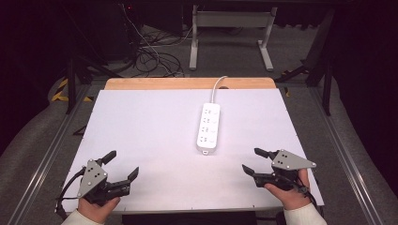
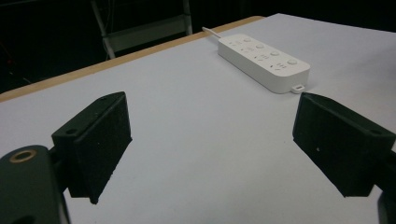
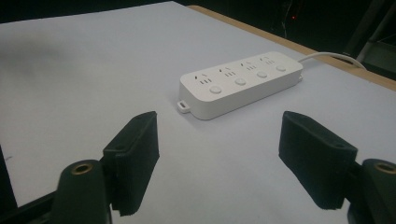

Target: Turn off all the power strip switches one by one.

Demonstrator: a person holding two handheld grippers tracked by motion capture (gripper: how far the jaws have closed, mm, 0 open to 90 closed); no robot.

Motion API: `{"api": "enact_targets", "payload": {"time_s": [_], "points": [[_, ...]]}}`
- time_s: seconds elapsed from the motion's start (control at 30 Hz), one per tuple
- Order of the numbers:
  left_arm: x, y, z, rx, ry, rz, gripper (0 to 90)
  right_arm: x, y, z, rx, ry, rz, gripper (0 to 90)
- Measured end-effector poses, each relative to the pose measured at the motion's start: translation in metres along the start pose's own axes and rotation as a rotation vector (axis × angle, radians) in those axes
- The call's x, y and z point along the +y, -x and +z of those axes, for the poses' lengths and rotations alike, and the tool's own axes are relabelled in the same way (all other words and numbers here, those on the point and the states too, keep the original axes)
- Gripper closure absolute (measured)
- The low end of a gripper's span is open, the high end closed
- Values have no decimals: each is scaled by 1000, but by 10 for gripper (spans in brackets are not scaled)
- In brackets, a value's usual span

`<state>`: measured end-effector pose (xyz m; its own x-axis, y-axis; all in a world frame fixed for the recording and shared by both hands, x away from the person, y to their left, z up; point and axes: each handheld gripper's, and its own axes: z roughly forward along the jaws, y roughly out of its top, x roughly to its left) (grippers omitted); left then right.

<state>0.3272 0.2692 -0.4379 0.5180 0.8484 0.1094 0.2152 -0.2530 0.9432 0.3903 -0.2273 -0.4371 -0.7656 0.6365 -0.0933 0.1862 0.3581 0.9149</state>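
Two claws rest at the near edge of the worktop (image 1: 155,122), one at each corner, each held in a person's hand. The left claw (image 1: 123,164) sits at the near left, its black jaws spread wide with nothing between them; in the left gripper view (image 2: 212,144) the bare white surface shows in the gap. The right claw (image 1: 255,161) sits at the near right, jaws likewise standing wide apart and empty, as the right gripper view (image 3: 219,158) confirms.

A white power strip (image 1: 209,127) lies flat near the middle of the worktop, a little right of centre, its long side running from the near edge toward the far edge. Its white cable (image 1: 217,86) leaves the far end and runs off over the wooden back edge. Four socket groups, each with a round button, line its top face (image 3: 243,81). A small tab sticks out from its near end. The strip is well apart from both claws, nearer the right one; both point roughly toward it (image 2: 264,60).
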Motion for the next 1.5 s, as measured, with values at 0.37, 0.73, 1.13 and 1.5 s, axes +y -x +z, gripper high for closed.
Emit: {"api": "enact_targets", "payload": {"time_s": [0.37,0.73,1.13,1.5], "points": [[0,0,-2,3,15,-24,133,7,-1,3,4,4,-12,329],[0,1,-2,20,9,9,136,17,-1,8,23,-10,-33,394],[0,0,-2,23,7,6,137,46,8,30,56,-70,-36,460],[0,0,-2,24,12,7,136,65,18,51,81,-87,-40,485]]}}
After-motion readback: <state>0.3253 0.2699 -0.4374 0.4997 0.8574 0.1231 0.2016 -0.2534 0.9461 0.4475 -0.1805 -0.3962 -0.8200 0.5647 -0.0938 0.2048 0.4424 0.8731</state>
